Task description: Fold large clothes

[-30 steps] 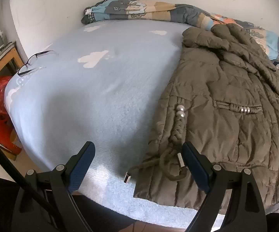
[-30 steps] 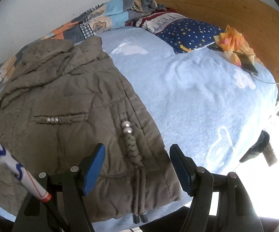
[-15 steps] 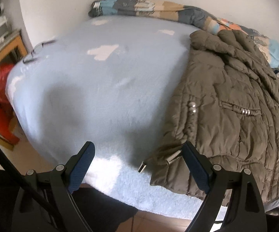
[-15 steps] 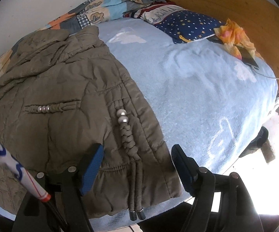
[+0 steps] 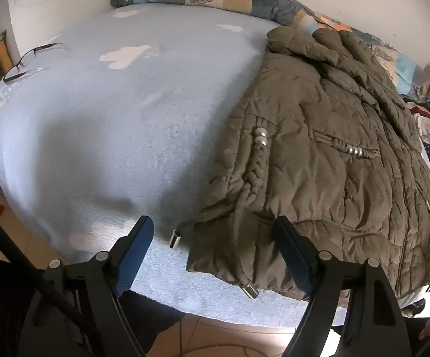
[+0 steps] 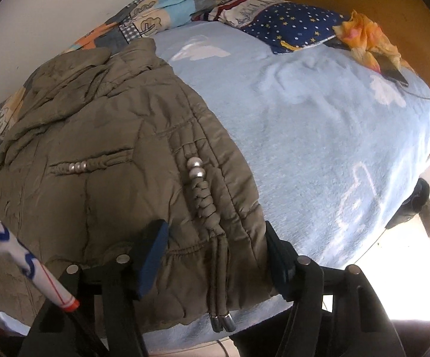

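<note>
Two grippers at the coat's bottom edge

The left gripper point(image 5: 212, 238) and right gripper point(image 6: 215, 247) are both wide open, holding nothing, around the brown coat point(image 5: 319, 160) corners low in frame, probably to lift and fold it.

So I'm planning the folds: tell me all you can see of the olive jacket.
The olive jacket is a quilted, puffy coat of crinkled, slightly shiny fabric. It lies front up on the light blue blanket, collar toward the wall and hem at the near bed edge. Braided drawcords with silver beads and metal tips hang at each hem corner. The left claw and right claw are open, straddling those corners.
</note>
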